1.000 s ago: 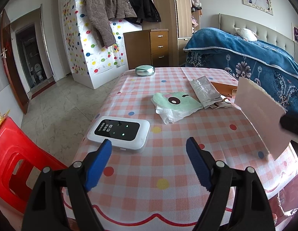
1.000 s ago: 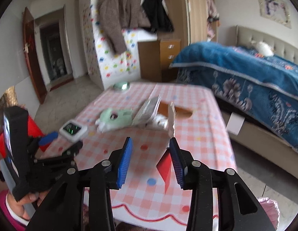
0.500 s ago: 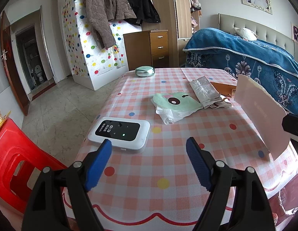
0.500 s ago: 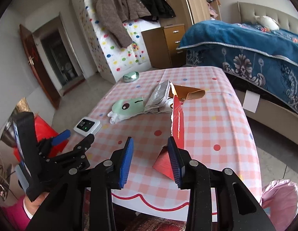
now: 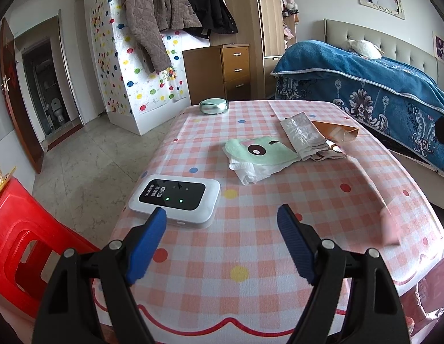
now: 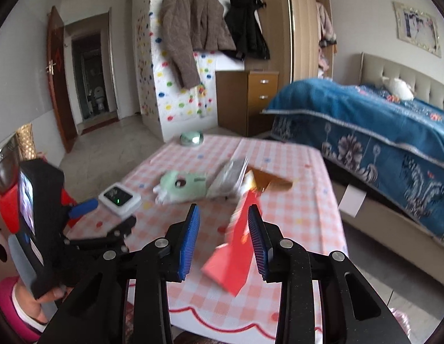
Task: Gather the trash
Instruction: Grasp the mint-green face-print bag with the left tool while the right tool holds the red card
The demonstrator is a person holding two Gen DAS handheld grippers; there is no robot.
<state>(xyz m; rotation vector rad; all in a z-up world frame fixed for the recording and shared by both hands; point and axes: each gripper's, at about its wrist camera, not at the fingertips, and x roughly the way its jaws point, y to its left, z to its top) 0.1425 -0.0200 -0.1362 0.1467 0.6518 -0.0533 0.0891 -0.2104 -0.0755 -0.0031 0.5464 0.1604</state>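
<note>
A red card wrapper [image 6: 239, 246] hangs blurred between my right gripper's [image 6: 224, 236] open jaws, against the right pad; it looks loose. In the left wrist view it is a faint pink blur [image 5: 389, 223] at the table's right edge. Trash lies mid-table: a green cartoon-face wrapper on white tissue [image 5: 259, 154], a clear plastic packet [image 5: 303, 134] and a brown paper piece [image 5: 336, 132]. My left gripper [image 5: 222, 230] is open and empty above the table's near edge.
A white pocket router [image 5: 176, 197] lies next to my left fingertip. A round metal tin [image 5: 214, 106] sits at the far edge of the checked table [image 5: 250, 258]. A red stool [image 5: 24, 246] stands left, a bed [image 5: 379, 86] right. A pink bag [image 6: 402, 324] shows below the right gripper.
My right gripper's jaws have opened wider and the red wrapper has tilted and dropped lower between them. In the left view the wrapper has sunk from upright to a blur at the table edge.
</note>
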